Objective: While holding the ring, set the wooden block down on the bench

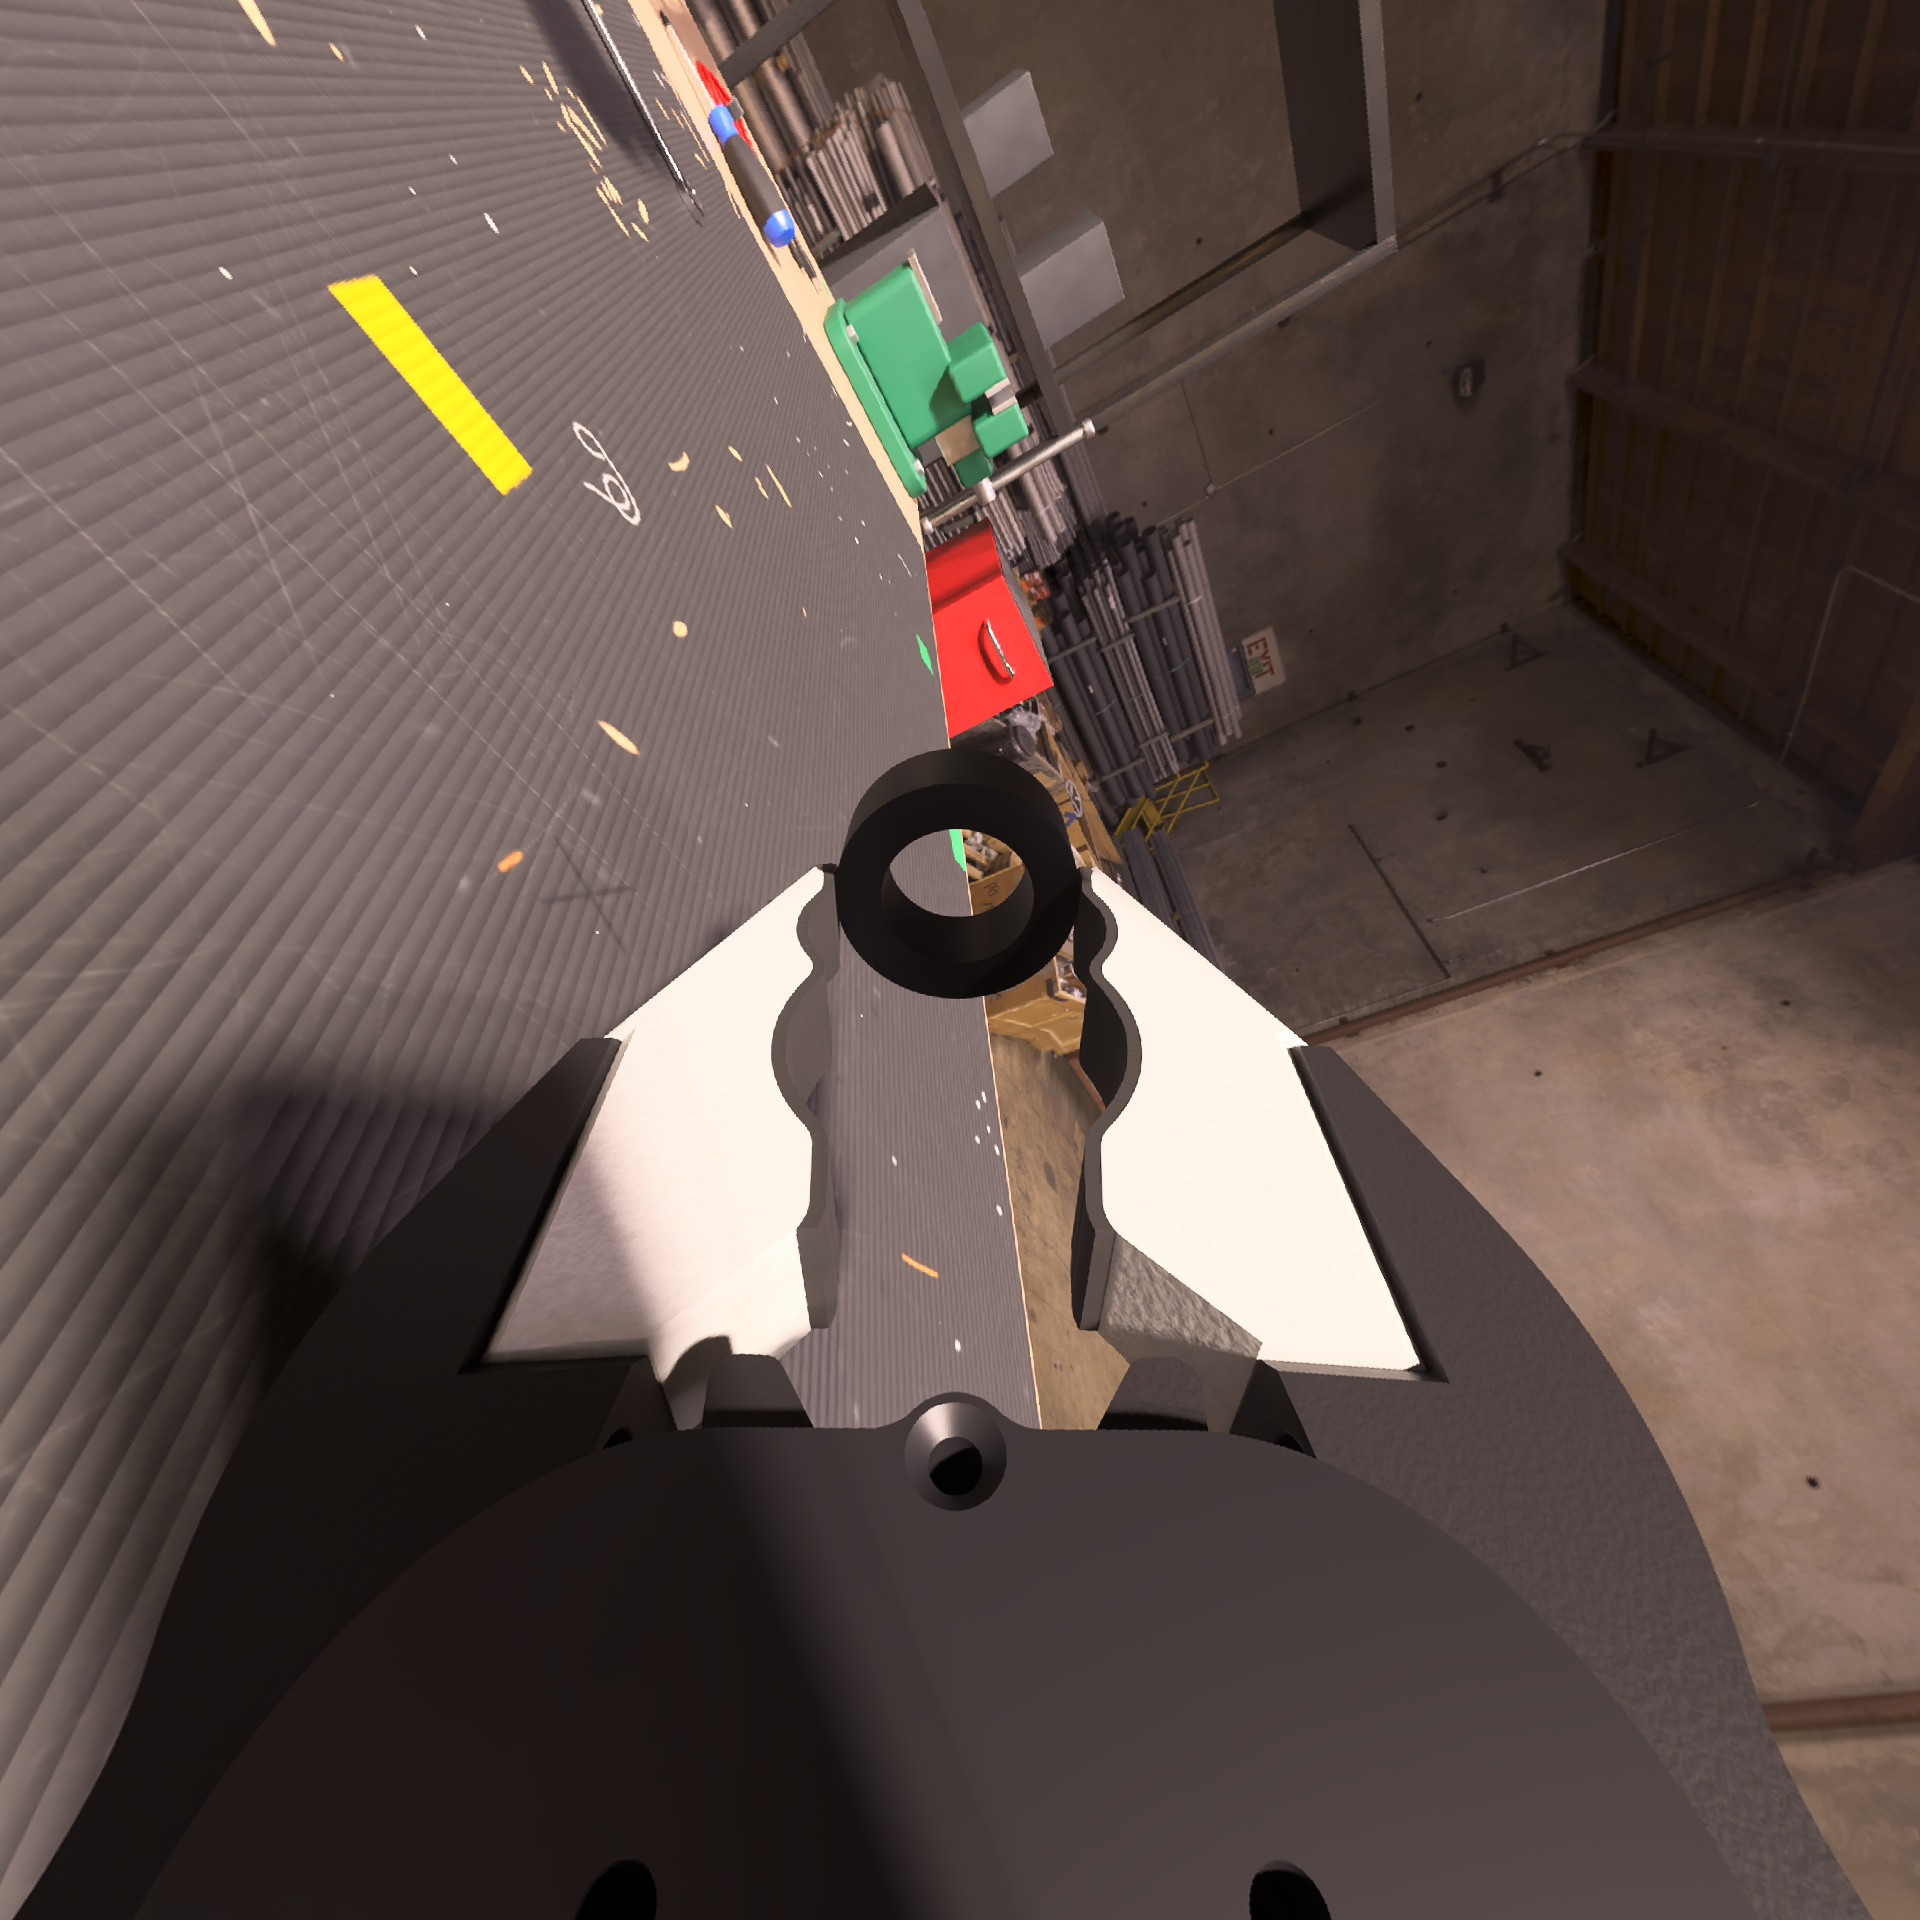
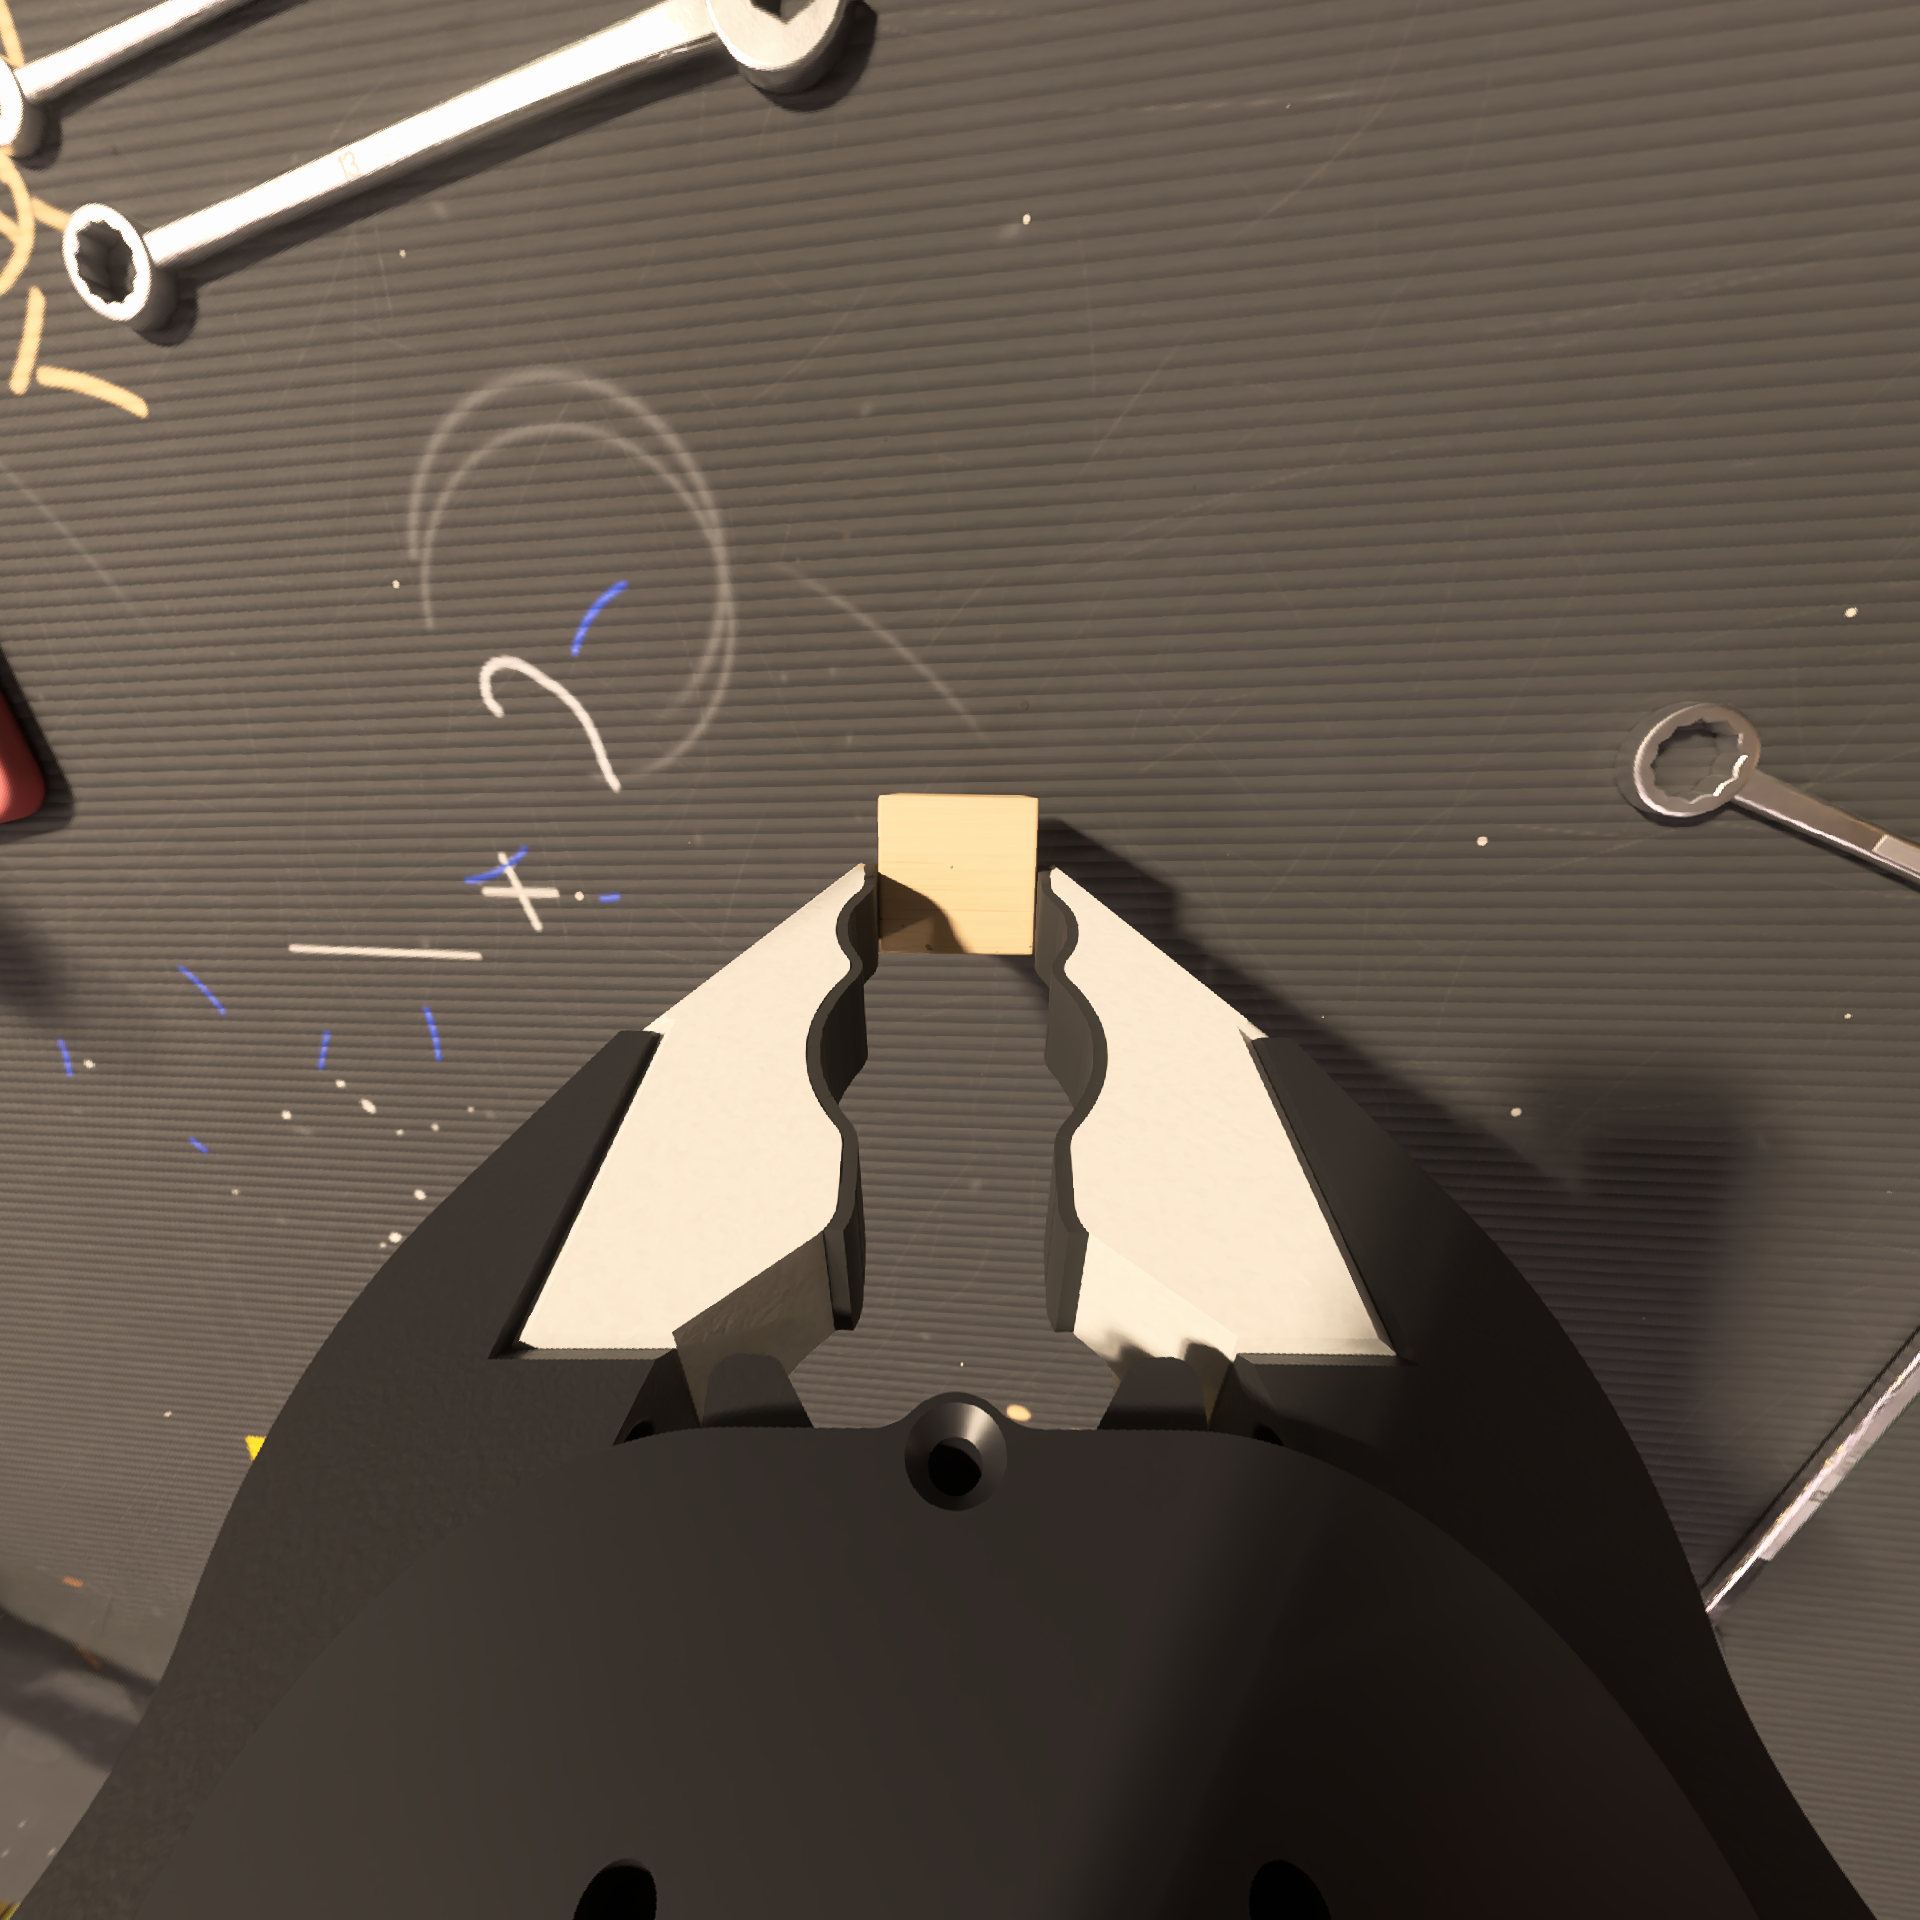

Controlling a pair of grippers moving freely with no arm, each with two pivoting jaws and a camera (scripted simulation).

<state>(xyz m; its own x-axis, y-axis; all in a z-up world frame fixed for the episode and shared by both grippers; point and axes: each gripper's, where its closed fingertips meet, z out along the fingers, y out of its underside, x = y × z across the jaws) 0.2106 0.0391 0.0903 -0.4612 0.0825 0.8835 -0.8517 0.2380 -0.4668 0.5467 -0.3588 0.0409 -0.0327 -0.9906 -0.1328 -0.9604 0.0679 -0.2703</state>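
Observation:
In the left wrist view my left gripper (image 1: 956, 914) is shut on a black ring (image 1: 883, 883), pinched at the fingertips with its hole facing me, held above the dark ribbed bench mat (image 1: 312, 727) near the bench's edge. In the right wrist view my right gripper (image 2: 956, 894) points down at the mat (image 2: 1247, 520) and is shut on the small wooden block (image 2: 956, 842), one fingertip against each side. The block's shadow falls close beside it on the right. I cannot tell whether the block touches the mat.
Two steel wrenches (image 2: 447, 135) lie at the top left, another wrench (image 2: 1704, 769) at the right, a metal strip (image 2: 1818, 1486) at the lower right, a red object (image 2: 16, 769) at the left edge. A green vise (image 1: 925, 384), a red drawer (image 1: 987, 644) and yellow tape (image 1: 431, 384) show by the bench edge.

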